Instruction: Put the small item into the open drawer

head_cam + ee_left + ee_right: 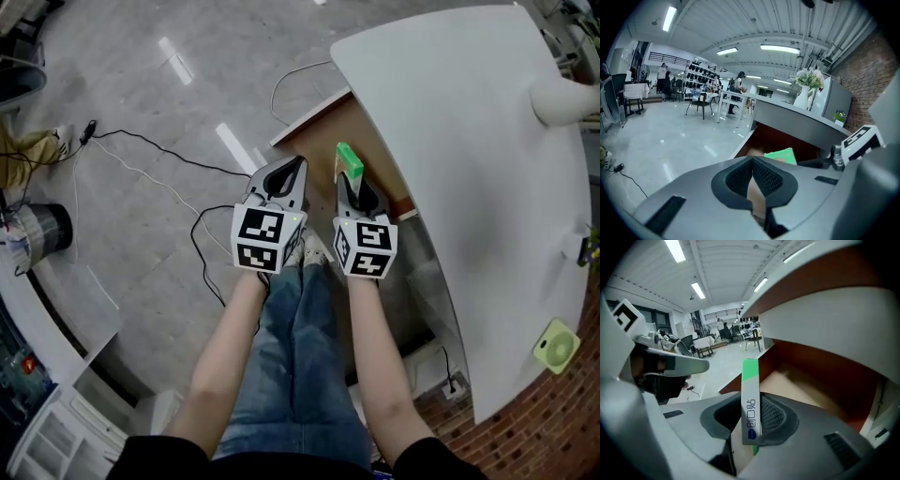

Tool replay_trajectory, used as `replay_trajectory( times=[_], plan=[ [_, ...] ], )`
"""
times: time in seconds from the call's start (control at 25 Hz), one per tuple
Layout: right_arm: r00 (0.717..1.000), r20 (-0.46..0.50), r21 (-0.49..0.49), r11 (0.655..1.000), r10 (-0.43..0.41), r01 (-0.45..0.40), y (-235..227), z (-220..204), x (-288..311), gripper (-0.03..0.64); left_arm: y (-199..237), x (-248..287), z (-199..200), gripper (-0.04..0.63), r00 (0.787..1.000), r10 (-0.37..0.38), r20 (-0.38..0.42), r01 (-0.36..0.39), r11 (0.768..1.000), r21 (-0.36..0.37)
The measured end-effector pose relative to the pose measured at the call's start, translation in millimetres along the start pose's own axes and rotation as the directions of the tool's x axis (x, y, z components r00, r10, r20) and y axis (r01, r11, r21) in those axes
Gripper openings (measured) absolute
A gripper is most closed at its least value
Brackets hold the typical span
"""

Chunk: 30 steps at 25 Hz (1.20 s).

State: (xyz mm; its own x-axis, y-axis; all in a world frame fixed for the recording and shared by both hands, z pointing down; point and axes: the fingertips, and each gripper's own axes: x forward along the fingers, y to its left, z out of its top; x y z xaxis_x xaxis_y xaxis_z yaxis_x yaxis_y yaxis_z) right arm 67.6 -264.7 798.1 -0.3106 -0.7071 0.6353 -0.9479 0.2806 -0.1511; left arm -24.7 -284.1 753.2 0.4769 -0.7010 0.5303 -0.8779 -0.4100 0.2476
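A small flat box, green and white, stands on edge between the jaws of my right gripper, which is shut on it. In the right gripper view the box sticks up past the pads, with the open drawer's pale floor just beyond. The brown drawer juts out from under the white desk, and the box hangs over its near part. Beside it on the left, my left gripper is shut and holds nothing; its pads meet at the tips. From the left gripper view the box shows ahead to the right.
The curved white desk top fills the right side, with a white vase base and a round green item on it. Black cables trail over the grey floor at left. The person's jeans lie below the grippers.
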Motion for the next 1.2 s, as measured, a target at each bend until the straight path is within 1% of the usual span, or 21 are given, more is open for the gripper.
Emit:
replay_trajectory(
  times=[0.08,0.2,0.48,0.6,0.68,0.8,0.96,1.2],
  plan=[
    [0.997,-0.069,0.030,0.999,-0.023,0.025,-6.1,-12.2,14.2,0.088,0.8,3.8,-1.9,0.021,1.000,-0.003,0.001,0.003,1.000,-0.006],
    [0.984,-0.170,0.079,0.995,-0.049,0.064,-15.4,-29.6,28.0,0.089,-0.4,6.4,-3.3,0.021,1.000,-0.004,0.000,0.004,1.000,-0.017],
    [0.958,-0.275,0.096,0.990,-0.076,0.106,-24.3,-59.8,41.7,0.094,-1.6,3.9,-9.5,0.021,1.000,-0.011,-0.004,0.011,1.000,-0.029],
    [0.957,-0.275,0.104,0.986,-0.094,0.127,-26.4,-63.3,43.9,0.103,1.9,3.0,-12.5,0.021,1.000,-0.009,-0.009,0.009,0.999,-0.031],
    [0.961,-0.257,0.105,0.986,-0.101,0.132,-27.3,-59.4,44.5,0.156,4.2,3.3,-13.4,0.021,1.000,-0.007,-0.010,0.007,0.999,-0.032],
    [0.967,-0.230,0.102,0.985,-0.109,0.135,-29.2,-54.3,41.7,0.199,5.0,3.5,-14.3,0.021,1.000,-0.004,-0.010,0.003,0.999,-0.037],
    [0.972,-0.208,0.107,0.986,-0.106,0.130,-29.7,-50.9,38.6,0.210,4.3,4.4,-14.2,0.021,1.000,-0.003,-0.009,0.003,0.999,-0.039],
    [0.975,-0.193,0.126,0.983,-0.107,0.133,-29.7,-46.6,39.5,0.210,6.2,7.8,-14.6,0.021,1.000,-0.007,-0.009,0.006,0.999,-0.041]
  ],
)
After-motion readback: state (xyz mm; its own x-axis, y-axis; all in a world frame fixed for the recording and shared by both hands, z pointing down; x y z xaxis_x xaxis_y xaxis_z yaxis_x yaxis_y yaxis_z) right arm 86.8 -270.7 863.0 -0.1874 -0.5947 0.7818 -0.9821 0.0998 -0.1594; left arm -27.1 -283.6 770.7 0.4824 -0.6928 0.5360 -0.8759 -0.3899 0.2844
